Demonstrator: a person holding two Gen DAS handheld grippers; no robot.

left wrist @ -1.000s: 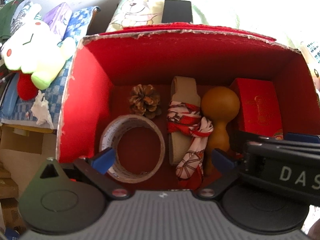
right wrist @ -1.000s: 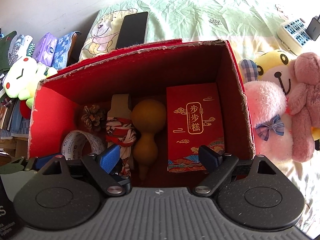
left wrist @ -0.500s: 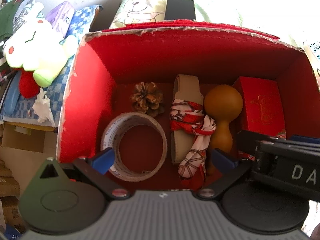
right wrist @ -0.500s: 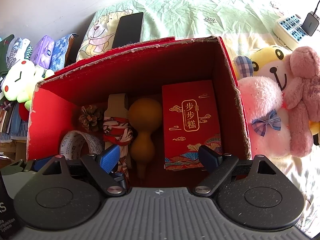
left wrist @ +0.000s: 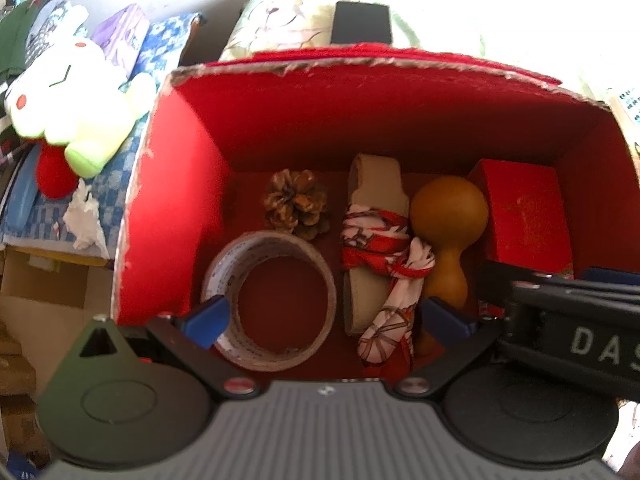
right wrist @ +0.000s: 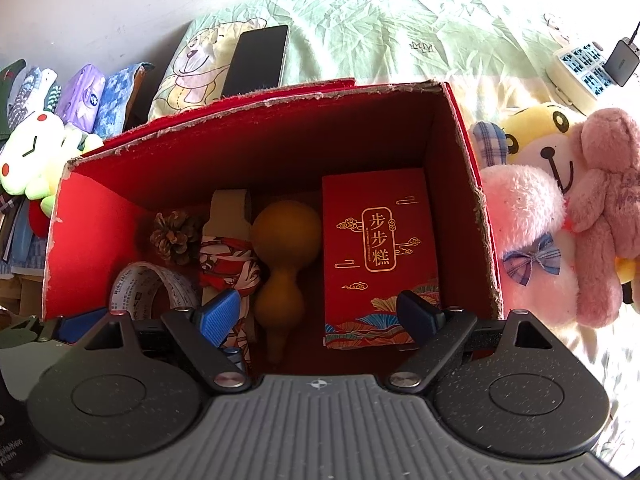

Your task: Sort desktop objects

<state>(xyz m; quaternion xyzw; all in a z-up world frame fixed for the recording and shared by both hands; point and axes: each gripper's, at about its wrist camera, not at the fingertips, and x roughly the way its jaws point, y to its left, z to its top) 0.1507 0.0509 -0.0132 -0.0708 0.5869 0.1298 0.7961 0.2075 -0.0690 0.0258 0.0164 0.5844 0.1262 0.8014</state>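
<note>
An open red cardboard box (left wrist: 168,208) (right wrist: 256,148) holds a roll of clear tape (left wrist: 272,300) (right wrist: 148,280), a pine cone (left wrist: 298,204) (right wrist: 176,236), a beige block tied with a red patterned scarf (left wrist: 380,240) (right wrist: 228,248), a brown gourd (left wrist: 446,220) (right wrist: 286,256) and a red gift packet with gold characters (left wrist: 524,216) (right wrist: 378,248). My left gripper (left wrist: 326,320) is open and empty above the tape and scarf. My right gripper (right wrist: 318,314) is open and empty above the gourd and packet; its body shows at the right of the left wrist view.
The box stands on a green bedsheet (right wrist: 400,32). A black phone (right wrist: 258,60) (left wrist: 362,24) lies behind it. Pink and yellow plush toys (right wrist: 552,208) crowd the right side. A white-green plush (left wrist: 68,108) (right wrist: 32,152) and tissue packs (right wrist: 92,100) lie left. A power strip (right wrist: 580,72) is far right.
Both grippers have drifted slightly over the box; the view shifts a little. Both stay open and empty, and nothing in the box has moved.
</note>
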